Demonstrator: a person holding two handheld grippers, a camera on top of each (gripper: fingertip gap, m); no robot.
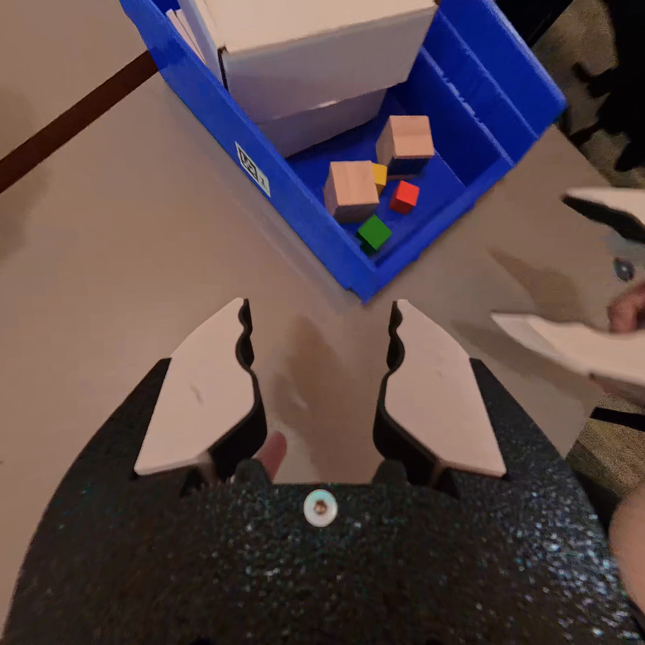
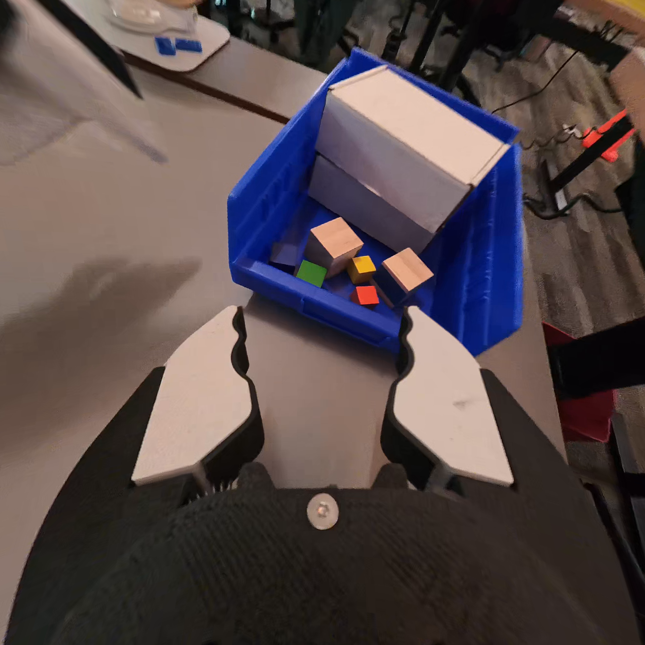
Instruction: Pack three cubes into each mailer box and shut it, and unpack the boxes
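A blue bin (image 1: pixel 307 216) (image 2: pixel 265 209) on the grey table holds two closed white mailer boxes, one stacked on the other (image 1: pixel 314 59) (image 2: pixel 408 139). In front of them lie two plain wooden cubes (image 1: pixel 352 190) (image 2: pixel 335 244), a yellow cube (image 2: pixel 362 268), a red cube (image 1: pixel 405 196) (image 2: pixel 365 296) and a green cube (image 1: pixel 374 233) (image 2: pixel 311 273). My left gripper (image 1: pixel 321 307) is open and empty over the table, just short of the bin's near corner. My right gripper (image 2: pixel 323 314) is open and empty at the bin's low front wall; it also shows at the right edge of the left wrist view (image 1: pixel 593 335).
The table's edge runs close on the right, with carpet, cables and black stands beyond (image 2: pixel 576 174). A white pad with blue pieces (image 2: pixel 174 45) lies at the far left of the table. A dark seam (image 1: pixel 69 118) crosses the tabletop behind the bin. About 12 cm separates my right fingertips from the green cube (image 1: pixel 374 233). Seen from the right wrist view (image 2: pixel 306 273) as well.
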